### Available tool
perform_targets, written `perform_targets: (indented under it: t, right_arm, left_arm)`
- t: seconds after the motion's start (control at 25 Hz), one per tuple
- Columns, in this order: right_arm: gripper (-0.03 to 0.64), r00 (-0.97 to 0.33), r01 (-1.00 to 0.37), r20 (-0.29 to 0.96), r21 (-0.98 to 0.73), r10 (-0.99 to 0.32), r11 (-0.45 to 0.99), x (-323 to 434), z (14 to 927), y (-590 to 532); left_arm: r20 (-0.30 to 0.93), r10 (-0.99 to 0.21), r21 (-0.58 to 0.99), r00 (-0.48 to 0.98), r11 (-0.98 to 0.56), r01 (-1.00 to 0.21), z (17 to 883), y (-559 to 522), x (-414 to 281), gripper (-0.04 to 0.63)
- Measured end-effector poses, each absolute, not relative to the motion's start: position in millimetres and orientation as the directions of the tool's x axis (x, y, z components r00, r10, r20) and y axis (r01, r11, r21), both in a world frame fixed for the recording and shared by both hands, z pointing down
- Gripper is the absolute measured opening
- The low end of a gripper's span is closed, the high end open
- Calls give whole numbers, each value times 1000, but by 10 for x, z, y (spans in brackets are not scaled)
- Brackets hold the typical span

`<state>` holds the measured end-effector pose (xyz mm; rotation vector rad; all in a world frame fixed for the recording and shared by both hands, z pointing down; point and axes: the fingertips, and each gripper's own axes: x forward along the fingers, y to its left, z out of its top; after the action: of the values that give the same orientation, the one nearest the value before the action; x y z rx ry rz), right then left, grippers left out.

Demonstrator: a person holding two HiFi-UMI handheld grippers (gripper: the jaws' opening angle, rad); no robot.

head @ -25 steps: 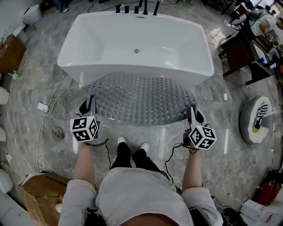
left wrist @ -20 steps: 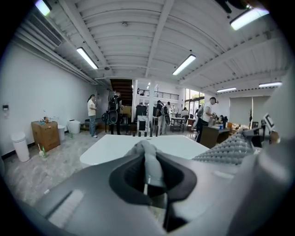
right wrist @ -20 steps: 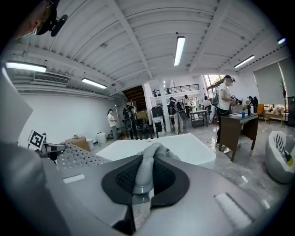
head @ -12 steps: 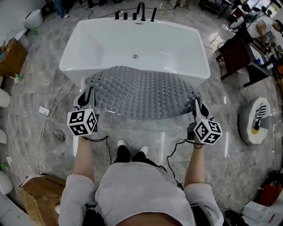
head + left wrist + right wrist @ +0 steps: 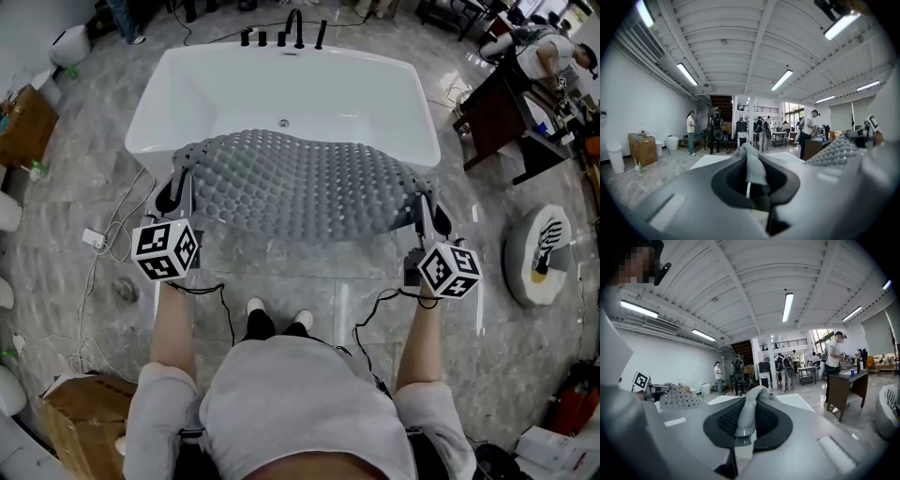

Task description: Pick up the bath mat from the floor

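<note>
While the grey studded bath mat (image 5: pixel 300 192) hangs clear of the marble floor (image 5: pixel 309 272) on the near side of the white bathtub (image 5: pixel 281 89), it is stretched wide between the two grippers. The left gripper (image 5: pixel 178 187) has its jaws closed on a folded bit of the mat's left end, and the left gripper view shows that grey fold squeezed between the pads. The right gripper (image 5: pixel 427 208) clamps the right end in the same way, a rounded fold standing up between its jaws.

Seen from the head view, the mat's far edge overlaps the tub's near rim, and whether the two touch cannot be told. The near edge bows slightly toward the person's shoes (image 5: pixel 278 314).

Bare floor lies open between the tub and the shoes. Left of the tub a white cable (image 5: pixel 112 225) trails across the floor. Right of the tub stand a dark desk (image 5: pixel 502 112) and a round white object (image 5: pixel 539 253), both apart from the mat's right end. Black taps (image 5: pixel 295 28) line the tub's far rim.
</note>
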<state>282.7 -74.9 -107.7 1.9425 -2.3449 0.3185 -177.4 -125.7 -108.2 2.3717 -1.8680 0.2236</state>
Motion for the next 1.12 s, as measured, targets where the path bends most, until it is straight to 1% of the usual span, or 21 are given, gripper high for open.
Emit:
perform_targets:
  t: [0.44,1.12]
  right_arm:
    - [25,-199,-979,140,-77,-970,190,2739,-1313,-769]
    - [28,-220,-975,133,-49,-966,216,2534,-1330,-675]
  left_arm:
    - [124,-969,-34,213,-219,-975,-1384,-1224,-1822,21]
    - [127,-970,-29,209,-214,-976,-1379,-1088,-1912,20]
